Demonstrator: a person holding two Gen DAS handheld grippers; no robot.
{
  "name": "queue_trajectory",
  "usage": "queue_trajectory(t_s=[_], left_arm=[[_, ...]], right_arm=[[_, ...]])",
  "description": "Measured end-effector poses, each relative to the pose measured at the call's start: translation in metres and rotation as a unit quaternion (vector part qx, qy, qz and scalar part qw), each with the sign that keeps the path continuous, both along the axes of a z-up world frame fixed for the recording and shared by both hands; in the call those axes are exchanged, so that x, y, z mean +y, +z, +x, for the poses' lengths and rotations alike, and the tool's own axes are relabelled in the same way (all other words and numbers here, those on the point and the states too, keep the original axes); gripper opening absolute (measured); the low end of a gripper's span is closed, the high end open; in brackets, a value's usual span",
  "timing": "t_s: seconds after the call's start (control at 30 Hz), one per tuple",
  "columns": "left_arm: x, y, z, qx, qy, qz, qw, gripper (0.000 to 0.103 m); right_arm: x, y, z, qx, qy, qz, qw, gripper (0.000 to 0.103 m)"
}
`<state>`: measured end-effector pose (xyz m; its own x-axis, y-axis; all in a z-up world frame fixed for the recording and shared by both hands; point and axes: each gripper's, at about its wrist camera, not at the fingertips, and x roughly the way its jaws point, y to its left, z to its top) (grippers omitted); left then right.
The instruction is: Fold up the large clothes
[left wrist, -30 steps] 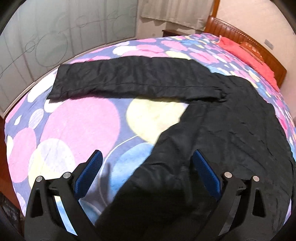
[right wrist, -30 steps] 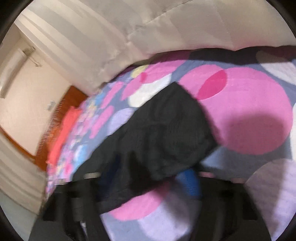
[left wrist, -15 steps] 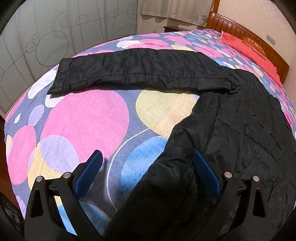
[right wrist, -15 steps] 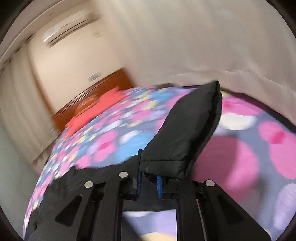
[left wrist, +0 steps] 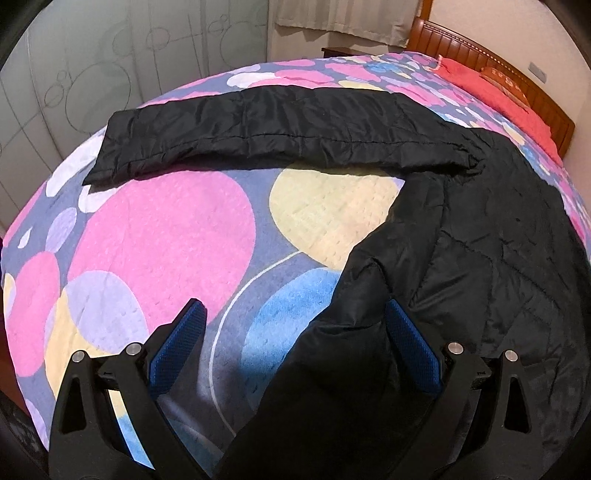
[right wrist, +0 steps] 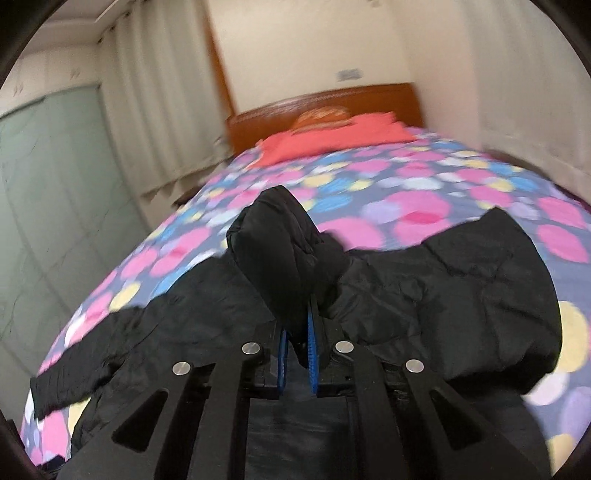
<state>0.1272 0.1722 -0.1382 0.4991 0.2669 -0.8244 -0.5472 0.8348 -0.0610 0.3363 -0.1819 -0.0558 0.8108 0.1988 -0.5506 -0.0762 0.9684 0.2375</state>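
Place: a bedroom in a home.
Bed (left wrist: 155, 236): wide, covered by a bedspread printed with pink, yellow, blue and lilac circles; it fills most of both views.
Headboard (right wrist: 325, 107): reddish-brown wood, standing against a cream wall.
Pillow area: a coral-red cloth (right wrist: 332, 138) lies across the head of the bed.
Curtains (left wrist: 340, 18): pale, hanging to the floor beside the bed.
Wardrobe doors (left wrist: 92, 66): frosted glass panels with a drawn circle pattern, running along one side.
Wall plate (right wrist: 349, 74): a small pale fitting above the headboard.

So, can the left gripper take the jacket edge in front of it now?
Probably yes: the left gripper is open, and the jacket edge already lies between its fingers, with nothing covering it.
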Motion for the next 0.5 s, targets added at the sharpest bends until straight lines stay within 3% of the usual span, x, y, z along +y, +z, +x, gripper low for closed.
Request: queue_trajectory(t_s=[0.23,0.33,0.43,0.47,0.5], left_arm=[[-0.001,-0.004,-0.001,-0.003,-0.004,0.015,0.9999,0.098],[-0.001,-0.006,0.0,-0.003,-0.004,0.018,0.9998,0.099],[-0.003,-0.007,0.001,0.0,-0.005,0.023,0.9997,0.101],[-0.004,-0.007,0.002,0.001,-0.005,0.024,0.9997,0.101],[-0.004,-0.008,0.002,0.001,-0.005,0.025,0.9997,0.101]], right_arm=[[0.079,-0.041,0.017,0.06,0.082,-0.049,0.994,0.009],[0.096,-0.067,0.027,0.107,0.103,-0.079,0.986,0.009],[0.101,-0.082,0.033,0.134,0.109,-0.094,0.981,0.017],[0.102,-0.08,0.032,0.131,0.113,-0.093,0.981,0.026],[0.102,-0.077,0.029,0.13,0.122,-0.085,0.98,0.05]])
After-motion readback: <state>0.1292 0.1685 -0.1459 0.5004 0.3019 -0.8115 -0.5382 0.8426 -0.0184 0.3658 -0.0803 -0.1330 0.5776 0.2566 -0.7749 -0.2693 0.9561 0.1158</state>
